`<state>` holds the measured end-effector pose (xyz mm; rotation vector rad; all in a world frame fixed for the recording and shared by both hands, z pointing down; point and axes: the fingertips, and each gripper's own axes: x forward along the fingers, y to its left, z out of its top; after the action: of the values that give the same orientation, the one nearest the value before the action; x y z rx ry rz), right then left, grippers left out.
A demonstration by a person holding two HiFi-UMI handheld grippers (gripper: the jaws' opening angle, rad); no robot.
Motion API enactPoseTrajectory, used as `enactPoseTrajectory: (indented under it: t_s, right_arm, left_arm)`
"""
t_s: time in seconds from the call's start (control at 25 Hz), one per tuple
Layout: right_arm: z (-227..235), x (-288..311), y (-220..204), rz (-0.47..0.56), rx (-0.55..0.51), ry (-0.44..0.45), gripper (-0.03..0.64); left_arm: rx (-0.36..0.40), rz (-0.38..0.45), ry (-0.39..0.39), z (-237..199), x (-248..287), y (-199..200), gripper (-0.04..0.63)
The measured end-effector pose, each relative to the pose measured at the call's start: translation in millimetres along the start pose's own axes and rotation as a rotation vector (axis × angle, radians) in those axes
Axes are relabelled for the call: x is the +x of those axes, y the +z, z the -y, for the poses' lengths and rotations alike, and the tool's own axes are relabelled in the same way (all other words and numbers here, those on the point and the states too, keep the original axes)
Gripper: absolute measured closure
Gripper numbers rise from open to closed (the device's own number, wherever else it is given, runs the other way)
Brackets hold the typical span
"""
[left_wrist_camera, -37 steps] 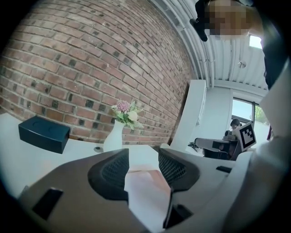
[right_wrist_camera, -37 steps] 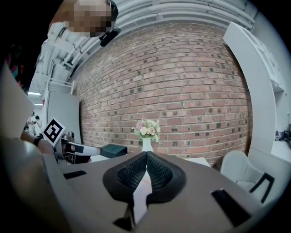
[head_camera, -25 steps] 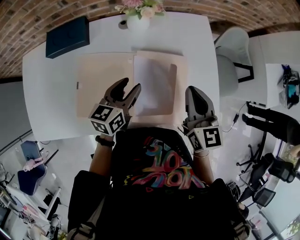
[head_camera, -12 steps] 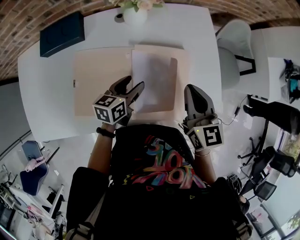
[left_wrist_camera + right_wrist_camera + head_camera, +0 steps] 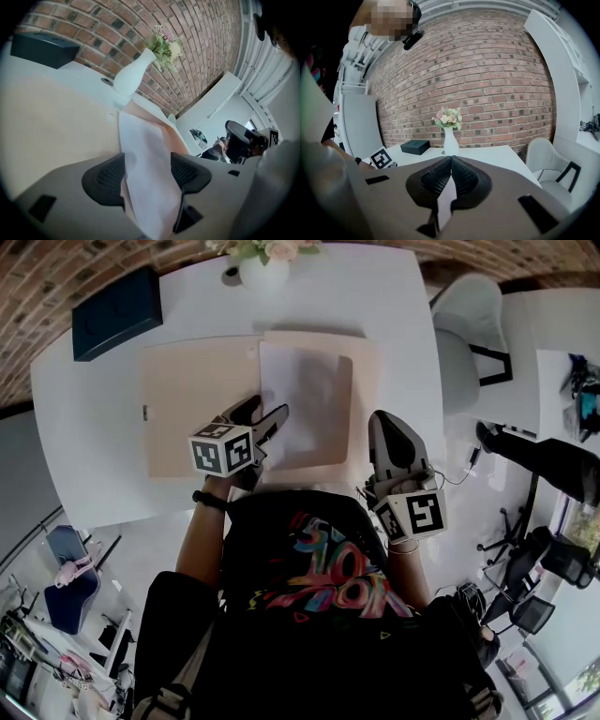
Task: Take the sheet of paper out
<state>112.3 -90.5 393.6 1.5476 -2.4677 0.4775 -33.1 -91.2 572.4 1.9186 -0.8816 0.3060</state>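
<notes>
A white sheet of paper (image 5: 309, 399) lies on the right half of an open tan folder (image 5: 192, 409) on the white table (image 5: 394, 296). My left gripper (image 5: 265, 412) hangs low over the sheet's near left corner, and its jaws are opening. In the left gripper view the sheet (image 5: 145, 159) runs between the spread pads (image 5: 105, 180) of that gripper (image 5: 147, 173), which do not press on it. My right gripper (image 5: 386, 418) stays by the table's near right edge. It is shut with its pads (image 5: 436, 180) together, and I see nothing held in the gripper (image 5: 451, 174).
A white vase with flowers (image 5: 262, 273) stands at the table's far edge, and a dark box (image 5: 114, 310) lies at the far left corner. A white chair (image 5: 464, 343) is to the right of the table. A person's legs (image 5: 553, 465) show at the far right.
The left gripper has come down toward the sheet's near left corner and its jaws have spread wider. The right gripper has stayed where it was.
</notes>
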Motion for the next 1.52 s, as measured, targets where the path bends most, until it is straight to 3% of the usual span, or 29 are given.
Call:
enactPoseTrajectory:
  t_s: [0.52,0.72,0.88,1.08,1.24,1.32,1.52]
  right_arm:
    - [4.8,-1.6,-15.2,-0.045,0.007,0.007,0.596]
    - [3.5,3.1,-16.8,-0.055,0.009,0.014,0.597]
    - [4.7,4.1,-18.1,-0.06,0.021,0.012,0.597]
    - [6.1,4.4,-17.4,-0.047,0.059,0.016,0.597]
    - [4.9,6.4,-15.6,-0.033,0.112,0.027,0.597]
    - [7.2,4.7,-19.3,-0.047,0.12,0.026,0.597]
    - [8.8,2.5,-19.3,-0.049,0.124,0.024,0.597]
  left_arm:
    - [-0.168,-0.045,-0.005,-8.8,8.4,1.6,0.299]
    - [-0.2,-0.075,-0.148,3.5,8.7,-1.1,0.299]
    - [-0.195,-0.036,-0.246,15.1,4.6,0.2,0.299]
    - [-0.283,0.068,-0.396,28.1,1.1,11.3,0.299]
    - [-0.339,0.052,-0.485,36.9,2.6,9.3,0.299]
    - [-0.339,0.022,-0.504,41.7,4.2,3.4,0.299]
    - [-0.308,0.004,-0.469,41.3,11.0,-2.5,0.299]
